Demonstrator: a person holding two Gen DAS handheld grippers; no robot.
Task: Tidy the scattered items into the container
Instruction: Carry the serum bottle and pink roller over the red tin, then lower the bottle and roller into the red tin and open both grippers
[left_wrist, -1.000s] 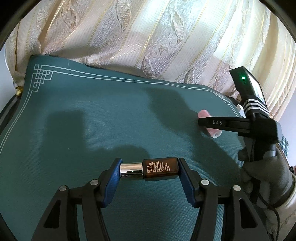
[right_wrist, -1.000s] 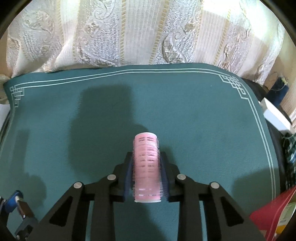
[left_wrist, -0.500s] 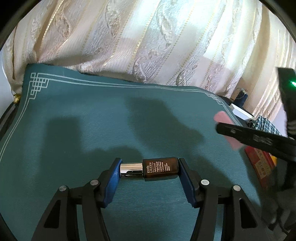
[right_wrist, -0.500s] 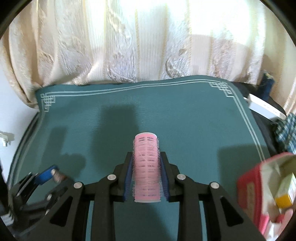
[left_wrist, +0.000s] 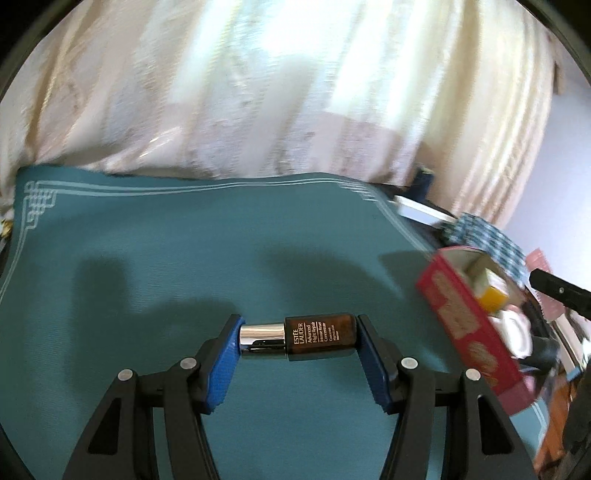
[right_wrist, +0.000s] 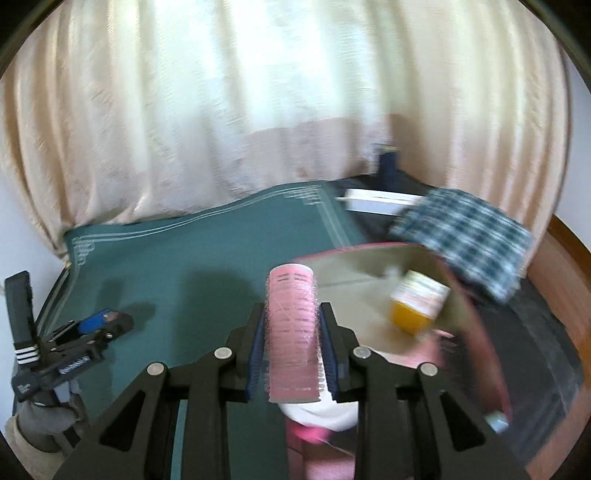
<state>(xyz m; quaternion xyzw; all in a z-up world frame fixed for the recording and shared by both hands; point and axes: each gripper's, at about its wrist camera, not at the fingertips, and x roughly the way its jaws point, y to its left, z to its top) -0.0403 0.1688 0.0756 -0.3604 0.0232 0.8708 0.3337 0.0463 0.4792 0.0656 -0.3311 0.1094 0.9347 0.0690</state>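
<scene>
While apparently over the box (right_wrist: 476, 317), right hand-held gripper (right_wrist: 293, 354) clamped on pink roller (right_wrist: 293, 332).

The box (right_wrist: 476, 325) sits at the right of the frame, on the right end of the cloth (right_wrist: 177, 273). A jar (right_wrist: 417, 302) lies inside it. The roller (right_wrist: 293, 332) is just left of the jar, maybe over the box's edge. The curtain (right_wrist: 258, 110) hangs behind.

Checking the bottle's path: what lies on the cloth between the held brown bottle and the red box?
Nothing: in the left wrist view, bare green cloth separates the brown bottle from the red box.
</scene>
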